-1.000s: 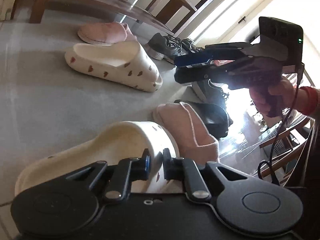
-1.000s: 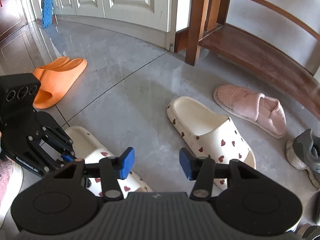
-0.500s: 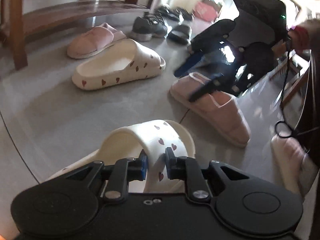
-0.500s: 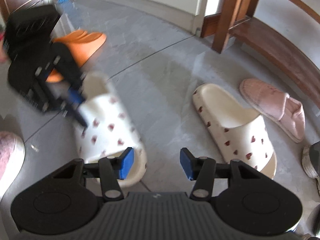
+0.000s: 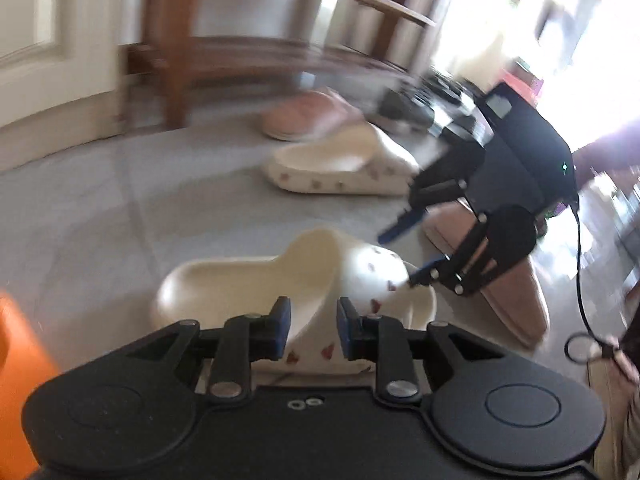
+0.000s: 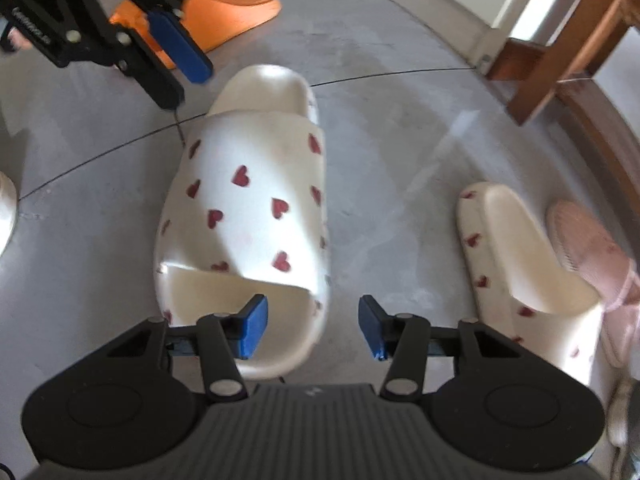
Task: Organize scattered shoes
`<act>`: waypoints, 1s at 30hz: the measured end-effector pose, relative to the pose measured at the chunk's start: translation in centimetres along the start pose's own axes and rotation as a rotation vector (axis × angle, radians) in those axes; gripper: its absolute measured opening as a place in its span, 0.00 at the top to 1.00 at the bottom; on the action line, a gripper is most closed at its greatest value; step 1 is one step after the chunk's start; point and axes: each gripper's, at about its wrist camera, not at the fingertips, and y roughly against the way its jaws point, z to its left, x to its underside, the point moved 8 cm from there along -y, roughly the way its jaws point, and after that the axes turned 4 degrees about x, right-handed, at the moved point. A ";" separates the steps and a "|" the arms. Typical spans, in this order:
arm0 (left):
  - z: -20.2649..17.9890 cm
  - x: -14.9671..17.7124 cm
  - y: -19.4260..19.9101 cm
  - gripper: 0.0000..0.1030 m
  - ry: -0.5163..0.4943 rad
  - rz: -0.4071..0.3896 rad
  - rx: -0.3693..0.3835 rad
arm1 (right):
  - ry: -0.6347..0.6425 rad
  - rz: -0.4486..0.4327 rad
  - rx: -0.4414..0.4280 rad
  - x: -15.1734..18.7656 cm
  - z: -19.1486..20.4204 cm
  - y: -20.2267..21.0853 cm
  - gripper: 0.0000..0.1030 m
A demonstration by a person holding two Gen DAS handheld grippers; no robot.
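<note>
- Left gripper (image 5: 308,330) hangs over the near heart slipper (image 6: 248,208), jaws parted a little, nothing pinched.
- That slipper lies flat on the grey floor (image 6: 100,168), toe under the right gripper (image 6: 312,330), whose jaws are closing around the toe edge, pads not yet pressing.
- Its partner slipper (image 6: 516,264) lies to the right, touching a pink slipper (image 6: 592,256).

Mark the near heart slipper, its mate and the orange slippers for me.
near heart slipper (image 6: 244,204), right wrist view, on its heart-printed strap.
mate (image 6: 516,256), right wrist view, on its footbed.
orange slippers (image 6: 228,16), right wrist view, on the upper side.
</note>
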 end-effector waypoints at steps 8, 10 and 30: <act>4.0 1.7 5.8 0.73 0.286 -0.170 -0.168 | -0.133 0.064 -0.117 -3.3 1.9 -0.9 0.60; 5.2 1.6 7.2 0.70 0.310 -0.192 -0.204 | -0.214 0.095 -0.161 -4.8 2.2 -1.5 0.58; -0.2 -5.6 -0.3 0.61 0.098 -0.236 0.015 | -0.368 0.073 -0.266 -6.9 1.3 0.4 0.50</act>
